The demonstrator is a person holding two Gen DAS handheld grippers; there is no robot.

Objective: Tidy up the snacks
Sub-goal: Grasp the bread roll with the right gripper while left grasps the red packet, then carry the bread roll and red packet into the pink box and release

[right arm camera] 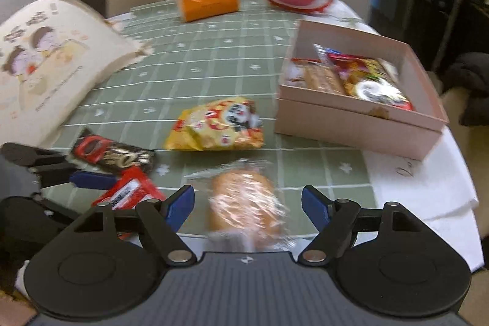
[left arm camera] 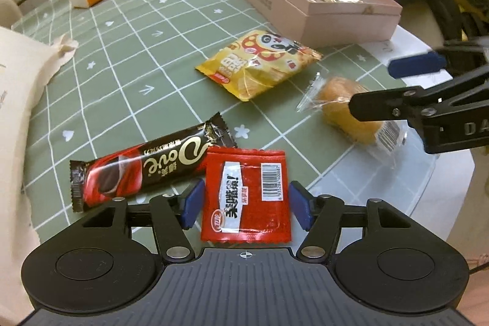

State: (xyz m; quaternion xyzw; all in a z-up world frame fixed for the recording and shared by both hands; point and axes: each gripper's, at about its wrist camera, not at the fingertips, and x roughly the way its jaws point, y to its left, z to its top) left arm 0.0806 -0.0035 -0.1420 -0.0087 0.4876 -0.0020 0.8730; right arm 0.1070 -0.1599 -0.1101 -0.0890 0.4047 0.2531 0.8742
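Pickup stage on both sides, nothing grabbed yet. Left gripper (left arm camera: pixel 246 205) is spread wide around the red packet (left arm camera: pixel 244 194), which lies flat on the green checked tablecloth (left arm camera: pixel 128 57); its blue pads (left arm camera: pixel 193 203) sit just beside the packet's edges, apparently not pressing. Right gripper (right arm camera: pixel 248 205) is also spread, straddling the wrapped bun (right arm camera: pixel 247 203) with clear gaps on both sides; that view is blurred, so contact is hard to judge, but the bun looks free. Chocolate bar (left arm camera: pixel 146 165) touches or slightly overlaps the packet's upper left corner, and the yellow chip bag (left arm camera: pixel 259 63) lies loose between the bar and the pink box (left arm camera: pixel 318 17), which already holds several snacks. Next, likely: close each pair of fingers on its item, lift, carry to the box. Watch the left close: the thin, flat packet may slip or buckle, and the chocolate bar could get dragged along.
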